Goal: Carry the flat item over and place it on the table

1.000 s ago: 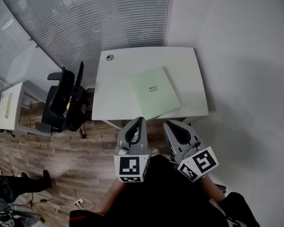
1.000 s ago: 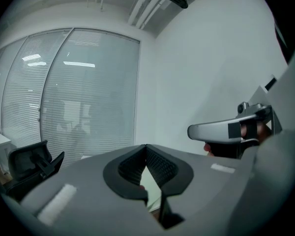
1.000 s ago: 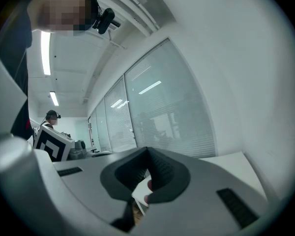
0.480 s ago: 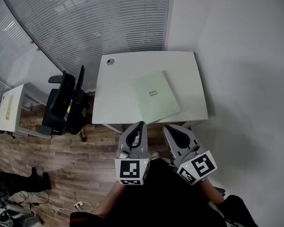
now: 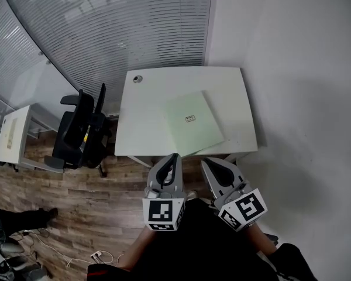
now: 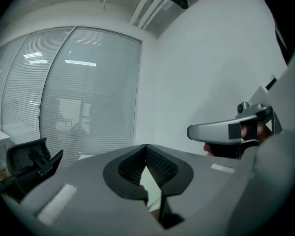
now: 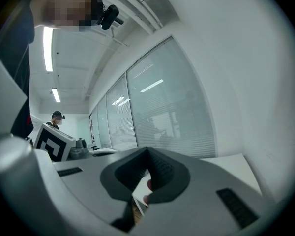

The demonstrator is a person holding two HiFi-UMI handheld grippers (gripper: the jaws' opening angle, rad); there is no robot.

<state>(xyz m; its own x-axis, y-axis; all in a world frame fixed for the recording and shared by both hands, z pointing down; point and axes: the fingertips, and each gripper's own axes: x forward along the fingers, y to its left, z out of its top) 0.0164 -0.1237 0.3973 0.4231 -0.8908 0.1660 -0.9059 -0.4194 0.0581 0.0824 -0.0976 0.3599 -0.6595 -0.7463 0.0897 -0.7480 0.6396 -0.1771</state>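
A pale green flat item (image 5: 193,123) with a small label lies on the white table (image 5: 146,110), its near corner reaching the table's front edge. Both grippers hang side by side just short of that edge, pointing at the table. My left gripper (image 5: 174,156) is shut with nothing in it; in the left gripper view its jaws (image 6: 146,147) meet at the tip. My right gripper (image 5: 206,160) is also shut and empty, and its jaws (image 7: 147,150) touch in the right gripper view. The right gripper (image 6: 226,132) shows at the right of the left gripper view.
A black office chair (image 5: 79,130) stands left of the table. A small round fitting (image 5: 138,79) sits at the table's far left corner. Glass walls with blinds run behind, a white wall at the right. A second desk (image 5: 11,133) and floor cables (image 5: 99,252) lie left.
Both grippers and the green item kept their places. The dark legs and shoes at the lower left have moved off toward the left edge.
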